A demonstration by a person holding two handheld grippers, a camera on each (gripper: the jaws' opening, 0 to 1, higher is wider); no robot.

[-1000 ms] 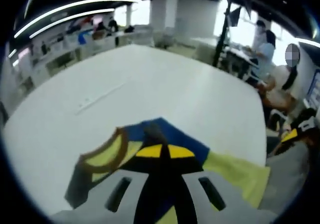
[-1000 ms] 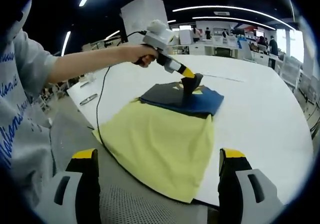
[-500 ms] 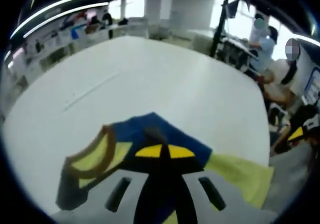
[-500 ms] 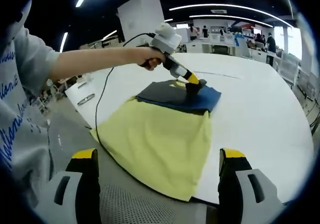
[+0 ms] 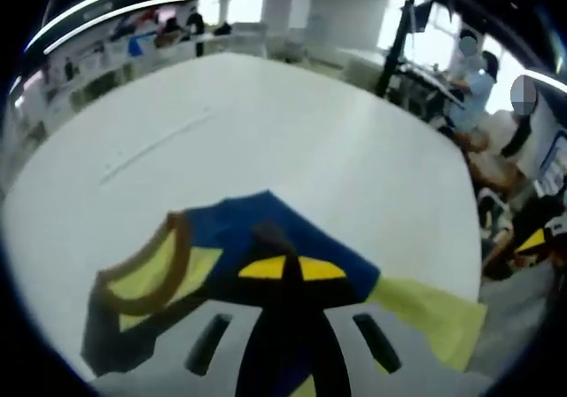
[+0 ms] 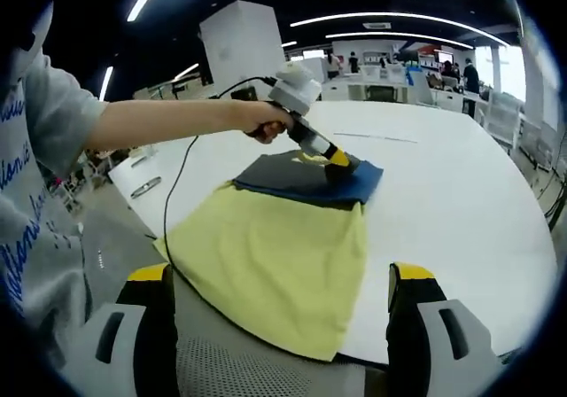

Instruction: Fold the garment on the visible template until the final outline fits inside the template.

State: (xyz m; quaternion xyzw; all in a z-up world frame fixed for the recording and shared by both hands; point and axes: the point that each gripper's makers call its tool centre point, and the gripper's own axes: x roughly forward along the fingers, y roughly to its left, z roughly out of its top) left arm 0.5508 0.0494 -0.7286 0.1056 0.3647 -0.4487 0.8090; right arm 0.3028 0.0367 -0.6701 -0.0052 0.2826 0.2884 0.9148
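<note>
The big white table (image 6: 461, 193) runs out well ahead of both grippers, and the garment (image 6: 275, 255) lies on it just in front of the right gripper (image 6: 281, 313), whose jaws stand wide apart and hold nothing. Most of the cloth is yellow, and its near hem droops over the table edge right by that gripper. I'd say that overhang is the main worry: if the far end gets tugged further, or the near end is left alone, the weight could drag the cloth off the edge and spoil the outline.

Farther off, the blue part (image 6: 310, 177) is doubled onto the yellow, and the left gripper (image 6: 341, 160) is pressed down on its far corner. In its own view the left gripper (image 5: 283, 268) has its jaws closed together over the blue cloth (image 5: 257, 229), seemingly pinching it. A loose grip could let the fold spring open, and a skewed pull would leave it crooked.

The brown-trimmed neckline (image 5: 142, 273) lies just left of those jaws, curled up; it could bunch under the fold. I can't make out a template outline.
</note>
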